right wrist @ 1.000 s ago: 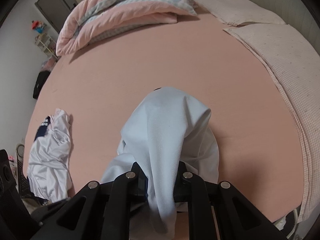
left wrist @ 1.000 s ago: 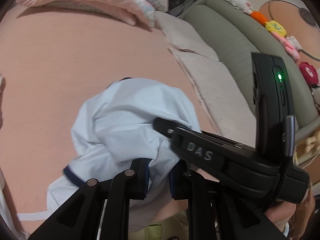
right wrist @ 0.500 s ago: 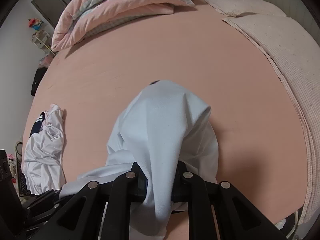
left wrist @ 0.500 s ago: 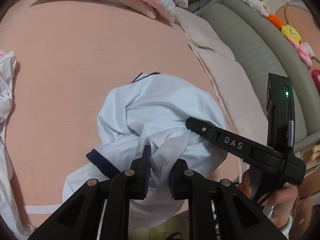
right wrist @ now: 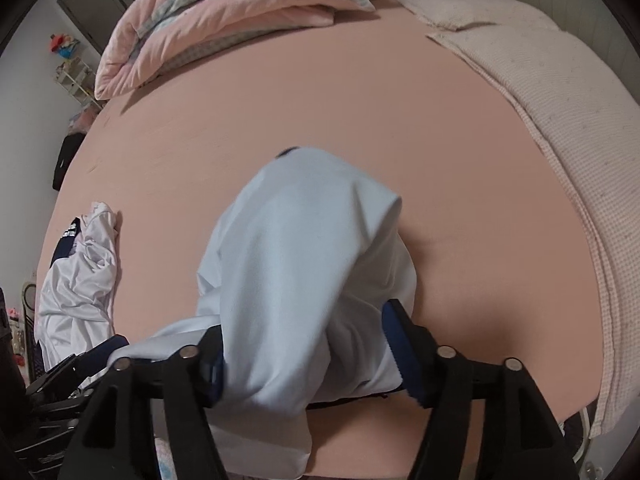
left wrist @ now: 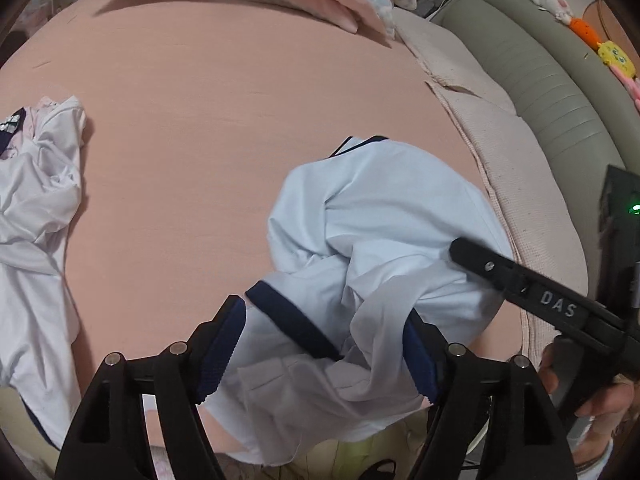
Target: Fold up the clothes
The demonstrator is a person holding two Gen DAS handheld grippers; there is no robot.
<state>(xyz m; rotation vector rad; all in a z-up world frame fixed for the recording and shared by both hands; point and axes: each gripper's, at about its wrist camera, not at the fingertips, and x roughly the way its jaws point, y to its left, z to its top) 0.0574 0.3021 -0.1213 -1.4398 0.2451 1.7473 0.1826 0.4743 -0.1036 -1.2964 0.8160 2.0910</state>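
A light blue shirt (left wrist: 384, 216) with navy trim lies bunched on the pink bed sheet (left wrist: 200, 120), near the front edge. My left gripper (left wrist: 324, 312) is just above its near folds, and its jaws are opening. Loose cloth and a navy band lie between the blue pads (left wrist: 220, 344), unpinched. In the right wrist view the shirt (right wrist: 304, 232) rises in a hump and drapes down between the spreading fingers of my right gripper (right wrist: 304, 320), also opening. One finger of the right tool (left wrist: 492, 266) rests over the shirt's right side.
A crumpled white garment (left wrist: 36, 216) lies at the bed's left edge. A folded pink quilt (right wrist: 224, 12) sits at the far end. Beige checked pads (right wrist: 560, 120) run along the right side, beside a grey-green padded surface (left wrist: 540, 72). A hand (left wrist: 600, 400) holds the right tool.
Both grippers went from shut on shirt folds to wide apart, letting the cloth slacken. The left gripper moved, so the shirt shifted right in its view and the white garment came into sight.
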